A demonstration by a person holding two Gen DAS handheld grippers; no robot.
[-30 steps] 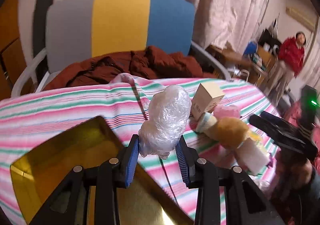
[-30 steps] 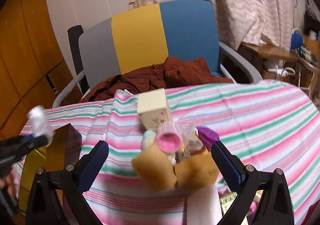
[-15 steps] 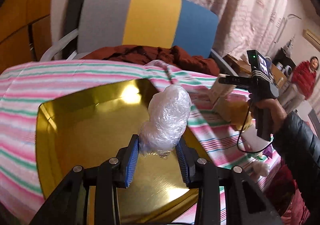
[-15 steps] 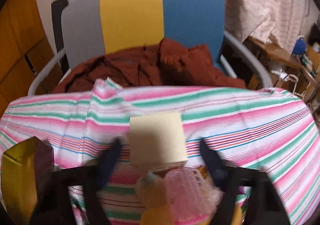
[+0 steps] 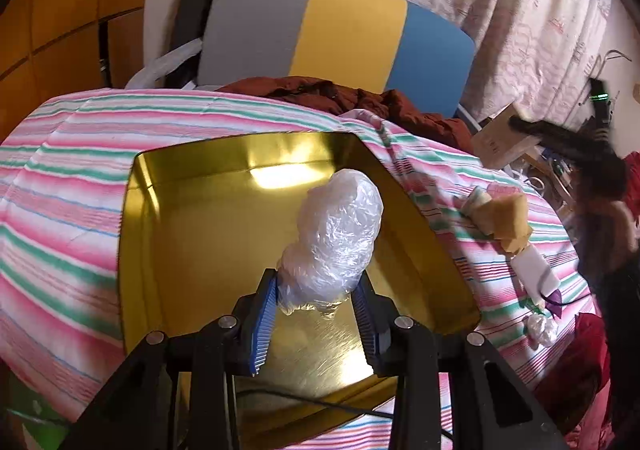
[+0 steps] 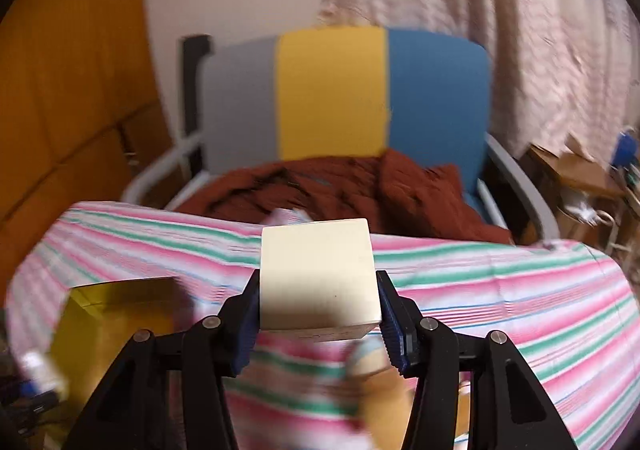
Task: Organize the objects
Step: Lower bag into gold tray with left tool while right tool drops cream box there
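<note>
Tray (image 5: 192, 234), gold and shiny, is my landmark: it lies on the striped cloth (image 5: 64, 186) that covers the table, with the grey, yellow and blue chair (image 5: 320, 22) behind it and a brown garment (image 5: 344, 98) heaped on the chair's seat. Over the tray's middle my left gripper (image 5: 316, 314) grips a crumpled plastic bundle (image 5: 336, 234), its blue pads pressed into the bundle's lower end; whether the bundle touches the tray floor I cannot tell. Right of the tray a small heap of tan and white items (image 5: 508, 222) rests on the cloth. My right gripper (image 6: 318, 314), also right of the tray, is clamped on a cream box (image 6: 318, 274), one pad on each side face. In its blurred view the tray shows at the lower left (image 6: 116, 314).
</note>
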